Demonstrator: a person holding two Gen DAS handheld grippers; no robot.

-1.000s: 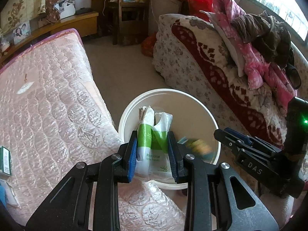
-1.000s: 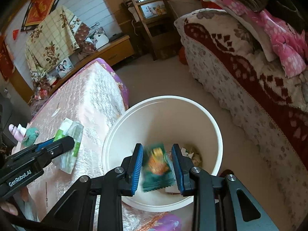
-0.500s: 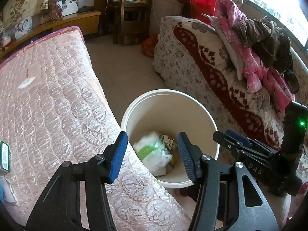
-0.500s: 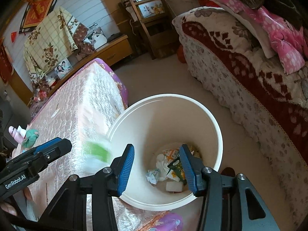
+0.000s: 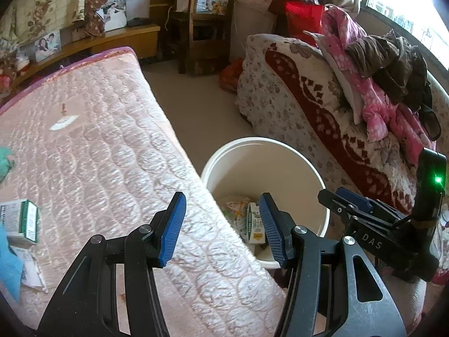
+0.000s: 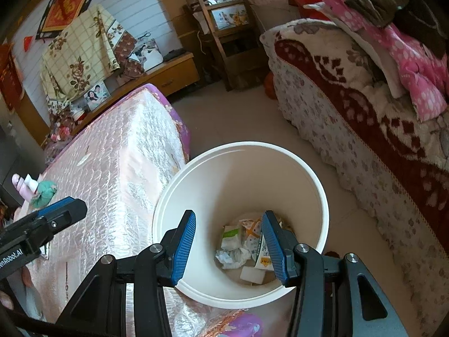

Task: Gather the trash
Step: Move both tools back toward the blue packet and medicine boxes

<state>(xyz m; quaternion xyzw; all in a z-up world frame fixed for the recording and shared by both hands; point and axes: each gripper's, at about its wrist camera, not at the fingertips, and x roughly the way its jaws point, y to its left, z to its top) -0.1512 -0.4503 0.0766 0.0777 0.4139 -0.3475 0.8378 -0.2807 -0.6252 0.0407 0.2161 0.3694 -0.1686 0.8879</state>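
Trash lay at the left edge of the left wrist view: a green-and-white box (image 5: 21,221) on the pink quilted bed (image 5: 106,151), with white paper (image 5: 31,272) just below it and a teal cloth (image 5: 5,163) higher up. At bottom centre of that view the left hand-held gripper (image 5: 221,229) stood open with nothing between its blue pads, one pad over the bed's edge and the other over the bin (image 5: 317,179). The white bin stood on the floor between the bed and a sofa (image 5: 308,106) covered in a red-patterned blanket. In the bin lay wrappers (image 5: 234,210) and a small carton (image 5: 254,223). At the right edge of that view the right hand-held gripper (image 5: 350,210) showed from the side.

In the right wrist view, the left hand-held gripper's tip (image 6: 56,213) reached in from the left over the bed (image 6: 120,168), near a teal cloth (image 6: 45,192) and a pink bottle (image 6: 19,186). At bottom centre the right hand-held gripper (image 6: 228,245) was open and empty above the bin (image 6: 308,174). On the bin's floor lay a green-and-white pack (image 6: 231,236), crumpled paper (image 6: 231,257), wrappers (image 6: 251,226) and a white block (image 6: 252,275).
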